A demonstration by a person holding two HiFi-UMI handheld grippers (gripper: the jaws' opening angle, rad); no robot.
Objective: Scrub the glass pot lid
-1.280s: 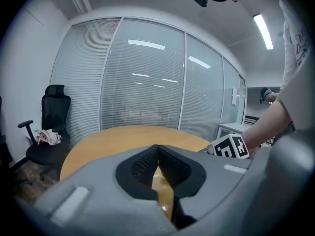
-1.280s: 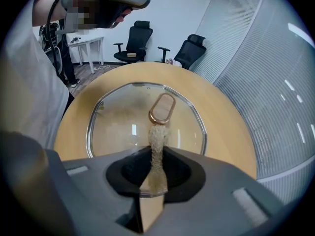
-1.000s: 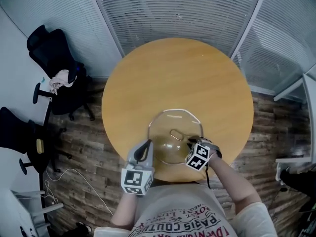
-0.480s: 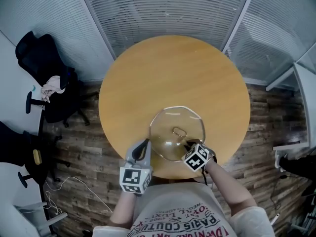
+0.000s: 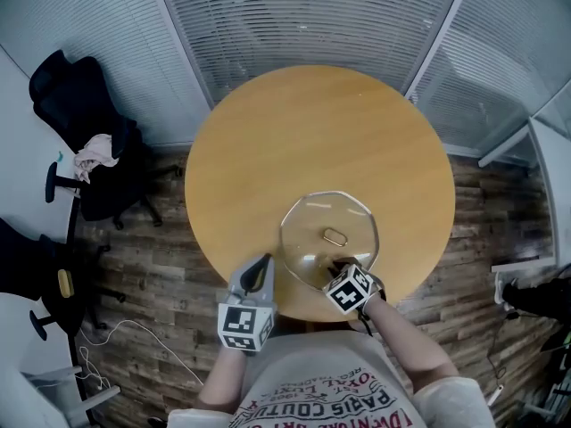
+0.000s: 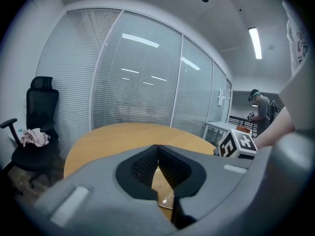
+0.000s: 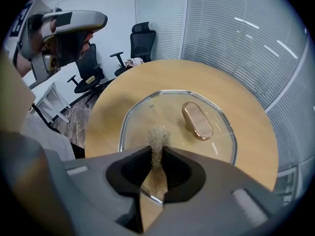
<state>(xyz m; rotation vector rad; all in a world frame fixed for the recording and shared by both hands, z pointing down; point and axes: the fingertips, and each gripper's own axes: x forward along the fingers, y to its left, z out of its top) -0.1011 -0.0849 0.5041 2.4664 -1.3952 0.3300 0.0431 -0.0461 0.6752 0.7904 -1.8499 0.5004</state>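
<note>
Round wooden counter (image 5: 312,132), blinds behind. Glass pot lid (image 5: 328,237) flat, lower centre. Right gripper (image 7: 157,154) jaws pinching fibrous scrubber (image 7: 157,136) on lid. Left gripper (image 6: 157,149) jaws pressed together, empty, beside lid's lower-left rim.

In the right gripper view, the right gripper (image 7: 157,151) covers the near rim of the glass pot lid (image 7: 172,122) and the lower part of the scouring tuft (image 7: 158,137) pinched in it. In the left gripper view, the left gripper (image 6: 158,154) hides all but a sliver of the lid. In the head view, the tuft is too small to tell.
</note>
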